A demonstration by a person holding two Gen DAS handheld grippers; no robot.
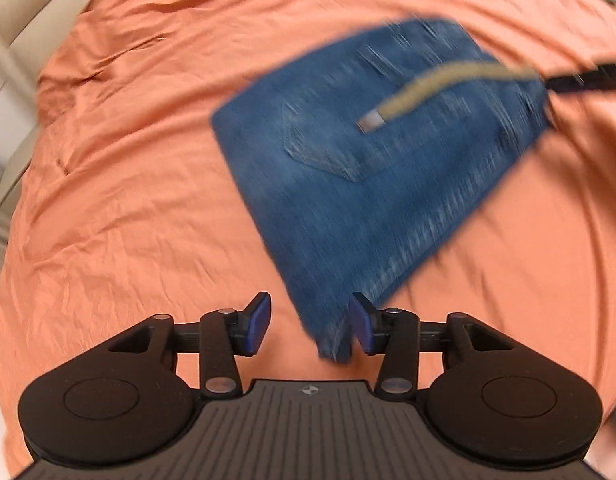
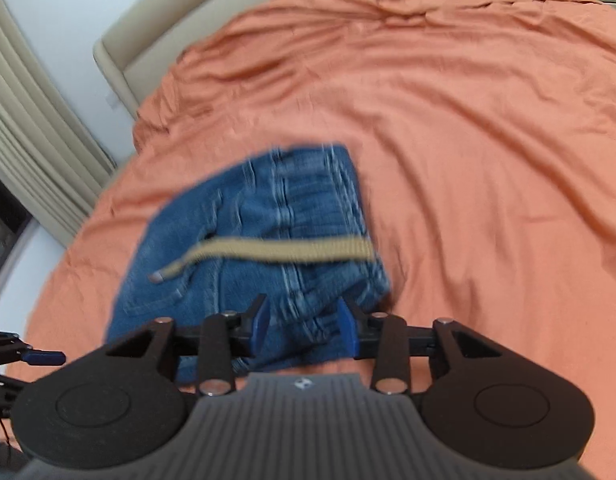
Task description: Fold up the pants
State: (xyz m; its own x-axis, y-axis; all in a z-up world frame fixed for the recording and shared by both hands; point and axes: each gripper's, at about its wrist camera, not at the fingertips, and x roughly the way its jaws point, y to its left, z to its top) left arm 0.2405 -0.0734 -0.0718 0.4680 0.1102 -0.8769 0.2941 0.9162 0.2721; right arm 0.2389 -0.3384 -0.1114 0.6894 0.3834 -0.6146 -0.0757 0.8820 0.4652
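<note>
Folded jeans [image 1: 372,184] lie flat on orange bedspread [image 1: 148,200], tan belt [image 1: 440,88] across top. L gripper [image 1: 310,328] released, pads apart, jeans' near corner between them w/o pinch. R gripper [image 2: 302,326] also released, over jeans' near edge. Bedspread beyond jeans' far & side edges is bare, wrinkled cloth. Headboard [image 2: 148,40] well past jeans.

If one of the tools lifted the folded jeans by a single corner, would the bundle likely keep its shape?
Probably not. The folded jeans are soft denim in loose layers, so a corner lift would likely let them sag and unfold. The tan belt lies loose across them, its tip free, so it would probably dangle. On the wrinkled orange bedsheet, a push might drag or bunch them.
</note>
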